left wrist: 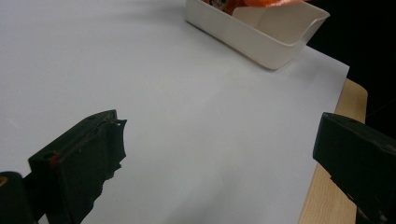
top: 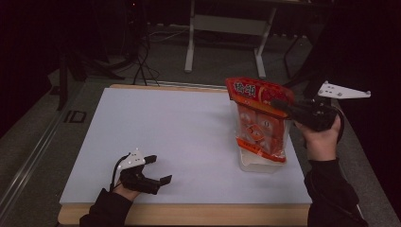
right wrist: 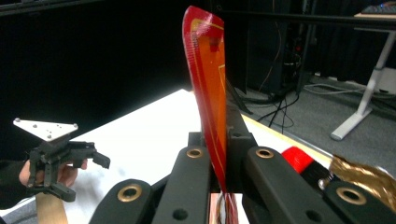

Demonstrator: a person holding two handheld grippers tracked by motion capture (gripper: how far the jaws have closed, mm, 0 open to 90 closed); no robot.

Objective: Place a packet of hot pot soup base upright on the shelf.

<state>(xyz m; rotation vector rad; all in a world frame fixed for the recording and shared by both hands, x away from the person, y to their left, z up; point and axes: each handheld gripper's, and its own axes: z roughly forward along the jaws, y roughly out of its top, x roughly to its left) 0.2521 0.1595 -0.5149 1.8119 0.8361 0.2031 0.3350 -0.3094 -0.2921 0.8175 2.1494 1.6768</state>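
Observation:
A red and orange snack bag [top: 260, 118] hangs upright over a white plastic bin [top: 257, 163] at the right of the table, its lower end reaching into the bin. My right gripper [top: 283, 107] is shut on the bag's upper part; in the right gripper view the bag's red top edge [right wrist: 208, 88] rises from between the jaws. My left gripper [top: 158, 169] rests open near the front left of the white table sheet [top: 179, 137], with nothing between its jaws. The left gripper view looks across bare sheet to the bin [left wrist: 257, 30] farther off.
The wooden table edge [top: 189, 213] runs along the front. Beyond the table stand a white desk frame [top: 224, 28] and cables [top: 142, 61] on a grey floor. The surroundings are dark.

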